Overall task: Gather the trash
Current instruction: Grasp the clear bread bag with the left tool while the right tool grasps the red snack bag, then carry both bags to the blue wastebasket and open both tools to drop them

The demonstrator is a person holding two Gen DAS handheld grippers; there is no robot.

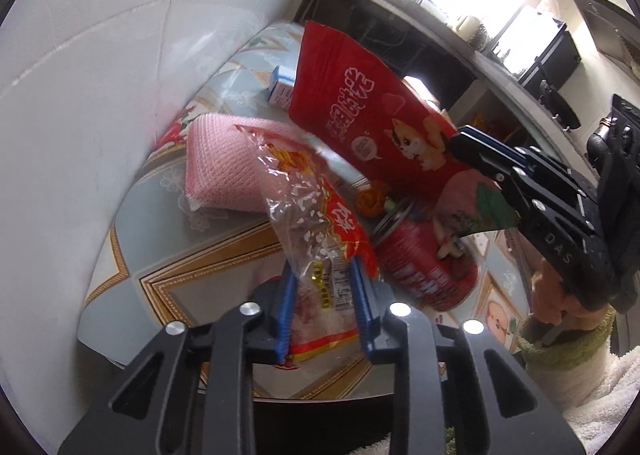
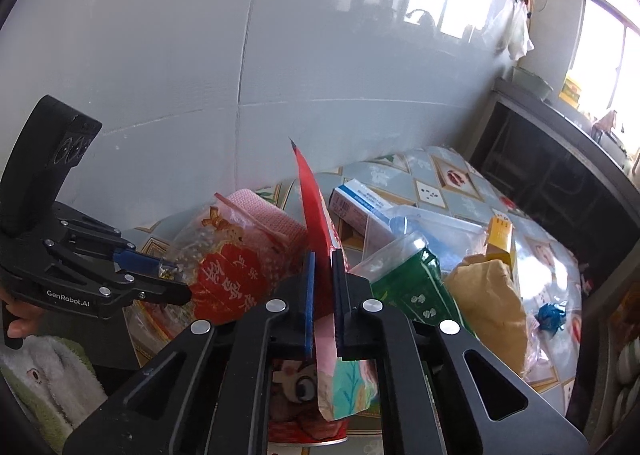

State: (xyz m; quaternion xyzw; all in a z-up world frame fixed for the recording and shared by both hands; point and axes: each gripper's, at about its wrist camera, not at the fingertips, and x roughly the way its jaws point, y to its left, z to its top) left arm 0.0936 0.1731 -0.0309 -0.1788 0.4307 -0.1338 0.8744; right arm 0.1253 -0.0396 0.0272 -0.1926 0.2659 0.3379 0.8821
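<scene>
My left gripper (image 1: 322, 287) is shut on a clear plastic snack wrapper with red print (image 1: 316, 215), held above the table; it also shows in the right wrist view (image 2: 228, 275). My right gripper (image 2: 323, 279) is shut on a large red snack bag with a cartoon cat (image 1: 372, 111), seen edge-on in the right wrist view (image 2: 316, 223). The right gripper (image 1: 468, 149) shows at the right of the left wrist view. A red can (image 1: 424, 263) with trash in it stands on the table below the red bag.
A patterned table (image 1: 180, 255) stands against a white tiled wall (image 1: 100, 55). On it lie a pink cloth (image 1: 224, 163), a blue-white carton (image 2: 360, 203), a green bottle (image 2: 416, 279), a brown paper bag (image 2: 492, 303), a yellow box (image 2: 500, 239) and a blue scrap (image 2: 552, 315). A dark counter (image 2: 560, 183) stands at the right.
</scene>
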